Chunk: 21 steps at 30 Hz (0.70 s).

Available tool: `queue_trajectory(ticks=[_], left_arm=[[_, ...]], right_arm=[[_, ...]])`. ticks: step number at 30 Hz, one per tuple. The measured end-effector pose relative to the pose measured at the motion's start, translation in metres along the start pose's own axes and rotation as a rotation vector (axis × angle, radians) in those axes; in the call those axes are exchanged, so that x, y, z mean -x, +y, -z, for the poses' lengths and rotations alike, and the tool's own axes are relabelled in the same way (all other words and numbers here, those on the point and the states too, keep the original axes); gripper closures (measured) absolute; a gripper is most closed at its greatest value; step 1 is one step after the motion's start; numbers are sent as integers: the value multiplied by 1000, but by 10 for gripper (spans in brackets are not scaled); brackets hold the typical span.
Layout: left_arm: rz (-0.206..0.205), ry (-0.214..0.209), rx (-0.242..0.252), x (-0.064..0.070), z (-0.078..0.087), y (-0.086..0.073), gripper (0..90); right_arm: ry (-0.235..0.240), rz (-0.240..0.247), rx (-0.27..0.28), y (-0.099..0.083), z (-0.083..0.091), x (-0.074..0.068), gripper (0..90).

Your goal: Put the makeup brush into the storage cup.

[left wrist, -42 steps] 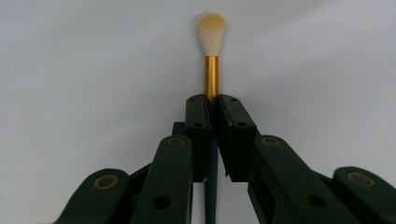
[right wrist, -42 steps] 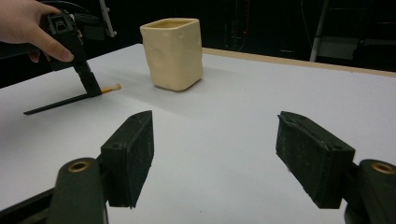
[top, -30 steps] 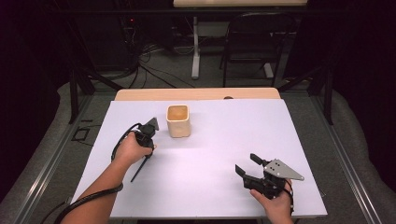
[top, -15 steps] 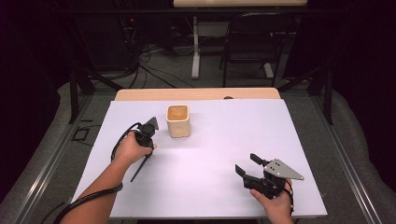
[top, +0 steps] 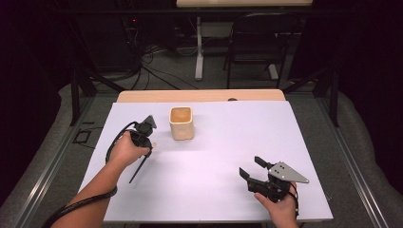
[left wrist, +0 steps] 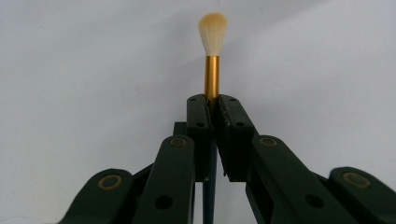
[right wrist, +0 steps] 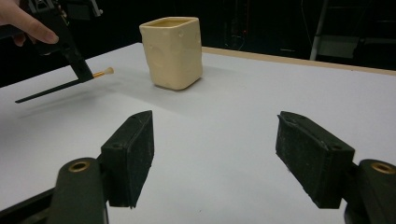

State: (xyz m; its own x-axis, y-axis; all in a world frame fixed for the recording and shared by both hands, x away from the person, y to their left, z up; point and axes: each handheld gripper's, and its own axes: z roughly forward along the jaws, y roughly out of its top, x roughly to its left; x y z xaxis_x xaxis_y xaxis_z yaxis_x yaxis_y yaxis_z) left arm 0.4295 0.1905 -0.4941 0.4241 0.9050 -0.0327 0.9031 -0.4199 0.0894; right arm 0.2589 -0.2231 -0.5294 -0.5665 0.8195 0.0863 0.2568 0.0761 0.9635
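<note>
**Nothing shifts; brush stays clamped beside the cup**

Nothing has moved since the earlier frames. The brush (left wrist: pixel 212 56) sits clenched in the left gripper (top: pixel 144 134), its pale tip just off the white table (top: pixel 214 156) at the cream cup's (top: pixel 181 123) nine o'clock. The right gripper (top: pixel 251 168), at the cup's five o'clock, gapes wide, holding nothing.

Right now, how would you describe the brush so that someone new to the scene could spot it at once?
Start at the white table, then find the cream cup near its far edge. Just left of the cup, the left gripper is shut on the brush. It is a thin dark stick with a gold collar and a pale tuft, the one slender thing there.
</note>
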Motion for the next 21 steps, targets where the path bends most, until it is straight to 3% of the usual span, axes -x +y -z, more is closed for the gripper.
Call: queue_trajectory(ticks=[5, 12, 21], left_arm=[[2, -20, 31, -3, 6, -6, 835], [10, -65, 111, -6, 16, -12, 835], [-2, -81, 189, -6, 25, -20, 835]], right_arm=[[2, 4, -2, 0, 0, 0, 277], [2, 7, 0, 0, -1, 0, 277], [2, 4, -4, 0, -1, 0, 277]])
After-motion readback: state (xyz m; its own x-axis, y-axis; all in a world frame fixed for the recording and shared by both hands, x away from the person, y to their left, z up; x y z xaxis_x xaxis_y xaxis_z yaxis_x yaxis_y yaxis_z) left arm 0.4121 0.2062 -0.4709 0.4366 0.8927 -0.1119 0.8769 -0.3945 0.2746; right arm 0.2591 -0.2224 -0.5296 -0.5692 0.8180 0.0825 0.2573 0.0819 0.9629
